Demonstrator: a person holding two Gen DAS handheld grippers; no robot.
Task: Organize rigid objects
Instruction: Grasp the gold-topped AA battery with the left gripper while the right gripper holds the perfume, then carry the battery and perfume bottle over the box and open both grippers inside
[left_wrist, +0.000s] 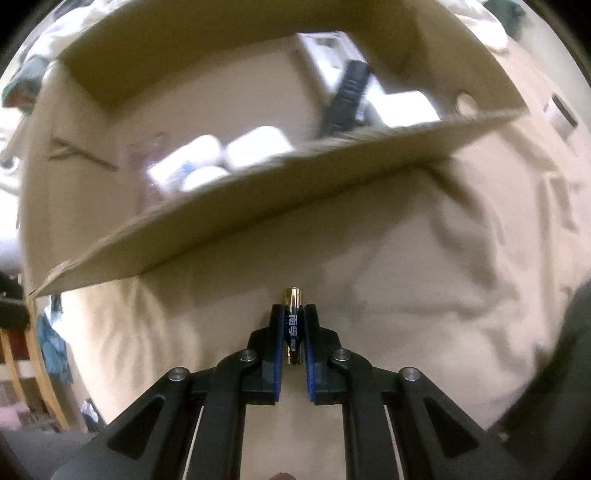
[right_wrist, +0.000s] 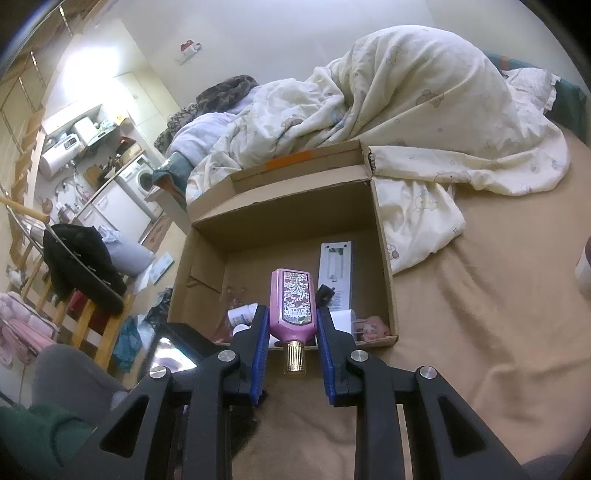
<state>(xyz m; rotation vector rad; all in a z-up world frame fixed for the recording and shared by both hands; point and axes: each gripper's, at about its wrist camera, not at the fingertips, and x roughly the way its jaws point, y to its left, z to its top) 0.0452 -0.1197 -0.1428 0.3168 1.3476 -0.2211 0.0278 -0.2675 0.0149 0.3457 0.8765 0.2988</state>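
battery (left_wrist: 293, 325): glossy metal | box (right_wrist: 384, 266): matt cardboard | bedsheet (right_wrist: 480, 295): soft cloth

I saw a rumpled cream duvet (right_wrist: 424, 110) heaped far across the tan bedsheet (right_wrist: 480, 314), a washing machine (right_wrist: 142, 181) far left, a black garment (right_wrist: 83, 258) draped over a wooden chair (right_wrist: 96, 325) near left.

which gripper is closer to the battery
Left. The left gripper is clamped on the battery over the tan bedsheet; the right gripper holds a pink perfume bottle instead.
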